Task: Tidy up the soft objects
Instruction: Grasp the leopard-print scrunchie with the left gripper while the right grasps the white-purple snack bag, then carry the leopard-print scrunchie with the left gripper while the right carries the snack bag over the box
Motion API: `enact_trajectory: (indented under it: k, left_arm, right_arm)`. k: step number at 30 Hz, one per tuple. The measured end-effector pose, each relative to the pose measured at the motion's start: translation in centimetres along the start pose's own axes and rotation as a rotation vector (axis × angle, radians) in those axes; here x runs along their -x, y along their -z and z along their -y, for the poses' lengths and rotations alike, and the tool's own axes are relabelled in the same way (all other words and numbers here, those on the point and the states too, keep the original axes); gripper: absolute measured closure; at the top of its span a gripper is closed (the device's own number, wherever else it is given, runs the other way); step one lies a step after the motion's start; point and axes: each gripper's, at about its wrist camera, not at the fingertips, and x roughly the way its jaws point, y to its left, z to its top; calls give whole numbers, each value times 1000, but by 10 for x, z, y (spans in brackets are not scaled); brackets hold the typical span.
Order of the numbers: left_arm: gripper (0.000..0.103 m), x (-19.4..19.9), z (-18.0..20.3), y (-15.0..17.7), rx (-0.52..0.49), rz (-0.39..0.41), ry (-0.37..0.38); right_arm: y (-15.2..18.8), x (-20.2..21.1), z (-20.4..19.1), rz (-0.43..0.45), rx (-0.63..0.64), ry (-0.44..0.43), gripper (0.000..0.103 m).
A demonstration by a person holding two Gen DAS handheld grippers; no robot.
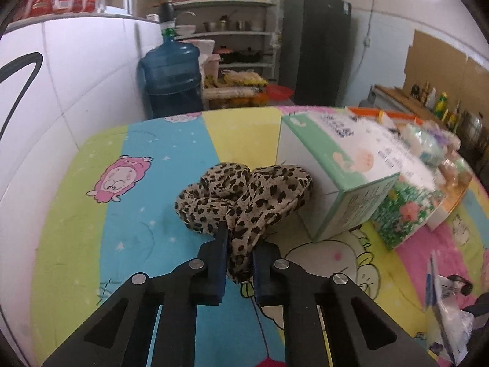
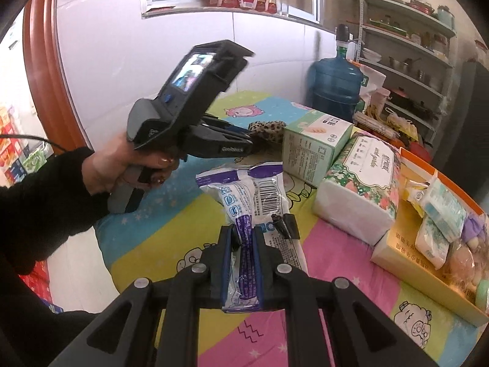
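Observation:
My left gripper (image 1: pixel 240 238) is shut on a leopard-print cloth (image 1: pixel 244 195), which bunches just above the cartoon-print tablecloth (image 1: pixel 146 214) beside a green and white tissue box (image 1: pixel 339 177). In the right wrist view the left gripper's body (image 2: pixel 195 116) is held in a hand, and the cloth (image 2: pixel 267 128) shows at its tip. My right gripper (image 2: pixel 243 232) is shut on a white and purple plastic packet (image 2: pixel 250 195) with a barcode, held above the table.
A floral tissue pack (image 2: pixel 360 189) lies next to the tissue box (image 2: pixel 314 140). An orange-edged cardboard box (image 2: pixel 428 244) at the right holds several soft packs and plush items. A blue water jug (image 1: pixel 172 73) and shelves (image 1: pixel 232 30) stand behind the table.

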Motion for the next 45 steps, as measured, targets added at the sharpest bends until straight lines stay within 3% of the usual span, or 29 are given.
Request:
enact_trajectory:
  k: [10,19,45]
  left_arm:
    - [91,71,6,4,64,146,-56]
    - [91,115,25,5,57,211,-91]
    - [90,111,151,-22,-78,233,18]
  right_arm:
    - [-4,14,5,58,-21,12,90]
    - [-3,39,7,104,-26,56,90]
    - [31,118,89,211,-166,261,90]
